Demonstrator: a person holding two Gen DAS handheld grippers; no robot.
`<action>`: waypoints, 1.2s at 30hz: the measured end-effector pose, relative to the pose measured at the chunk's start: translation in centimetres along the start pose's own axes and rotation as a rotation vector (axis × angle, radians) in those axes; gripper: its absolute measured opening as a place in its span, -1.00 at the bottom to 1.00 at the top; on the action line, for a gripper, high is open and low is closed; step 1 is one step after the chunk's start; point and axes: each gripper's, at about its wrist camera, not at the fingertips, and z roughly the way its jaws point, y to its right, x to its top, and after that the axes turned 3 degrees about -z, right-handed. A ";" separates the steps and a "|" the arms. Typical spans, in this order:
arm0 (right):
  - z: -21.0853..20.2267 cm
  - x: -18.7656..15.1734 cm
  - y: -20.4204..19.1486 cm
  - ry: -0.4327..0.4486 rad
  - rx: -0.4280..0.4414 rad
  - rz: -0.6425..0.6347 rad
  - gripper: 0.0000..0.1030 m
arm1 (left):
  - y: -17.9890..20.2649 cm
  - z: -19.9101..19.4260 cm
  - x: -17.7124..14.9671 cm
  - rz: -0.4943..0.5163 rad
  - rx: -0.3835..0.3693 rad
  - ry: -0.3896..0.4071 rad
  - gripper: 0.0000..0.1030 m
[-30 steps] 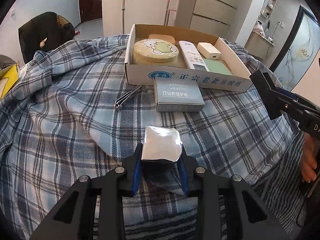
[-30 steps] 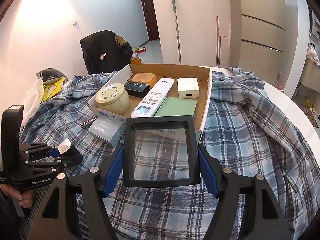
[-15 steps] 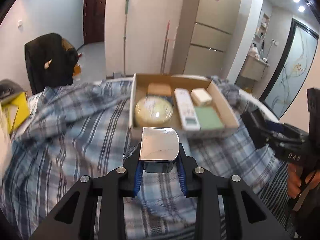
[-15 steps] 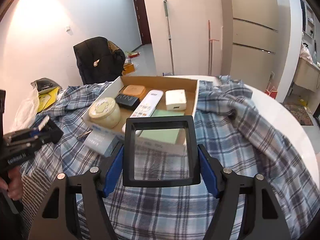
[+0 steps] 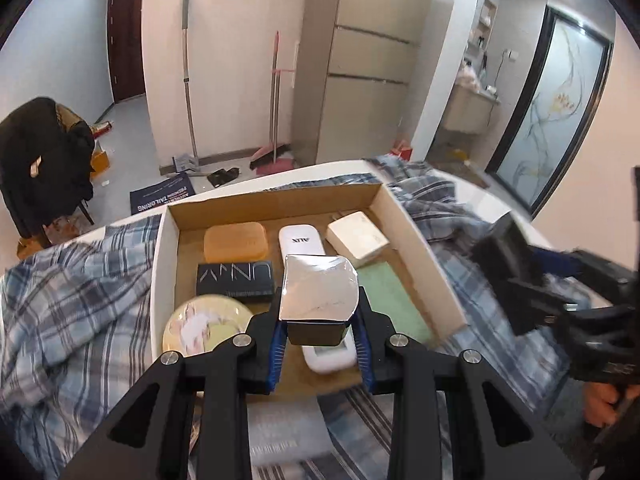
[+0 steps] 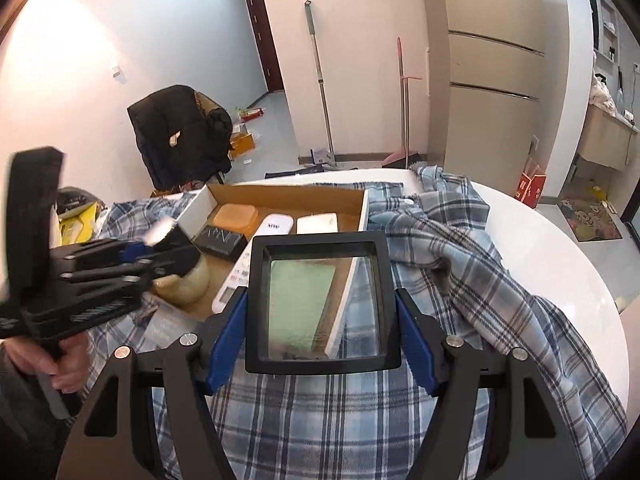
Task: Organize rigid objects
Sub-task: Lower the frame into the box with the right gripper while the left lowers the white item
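The left tongs [image 5: 319, 334] grip a shiny silver-topped black block [image 5: 318, 296] above the open cardboard box [image 5: 416, 240]. Only the right view shows the right tongs [image 6: 322, 334] clamped on a black square-framed glass pane [image 6: 320, 300]. The white remote control [image 5: 301, 241] reads "AUX"; the black flat case [image 5: 235, 277], "UNNY".

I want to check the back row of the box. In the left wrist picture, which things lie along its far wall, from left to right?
Orange case → white remote, its far end only → white box. In front of them the left gripper holds a silver-topped box over the cardboard box.
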 end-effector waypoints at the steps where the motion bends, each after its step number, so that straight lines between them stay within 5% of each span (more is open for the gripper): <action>1: 0.0 0.1 0.1 0.003 0.000 0.003 0.34 | 0.0 0.7 0.2 0.011 0.014 -0.016 -0.38; 11: 0.7 0.7 0.6 0.003 0.007 0.018 0.34 | -0.3 5.6 0.6 0.054 0.076 -0.200 -0.38; 18: 0.7 0.8 1.0 -0.004 0.010 0.030 0.34 | -1.0 5.5 0.7 0.043 0.082 -0.192 -0.36; 21: 0.4 0.9 0.9 0.002 0.010 0.026 0.34 | -1.1 4.8 1.1 0.040 0.079 -0.172 -0.03; 23: 0.2 1.0 0.8 0.008 0.011 0.026 0.34 | -1.3 3.5 1.4 0.026 0.102 -0.113 0.43; 28: -0.6 1.7 0.6 0.033 0.007 0.020 0.34 | -2.1 -2.2 2.4 -0.037 0.105 0.077 0.44; 33: -0.8 3.1 -0.3 0.055 0.019 0.005 0.34 | -3.0 -8.9 2.3 -0.093 0.150 0.349 0.83; 36: -0.4 3.9 -1.6 0.064 0.029 -0.023 0.34 | -3.4 -11.5 1.7 -0.092 0.170 0.437 1.00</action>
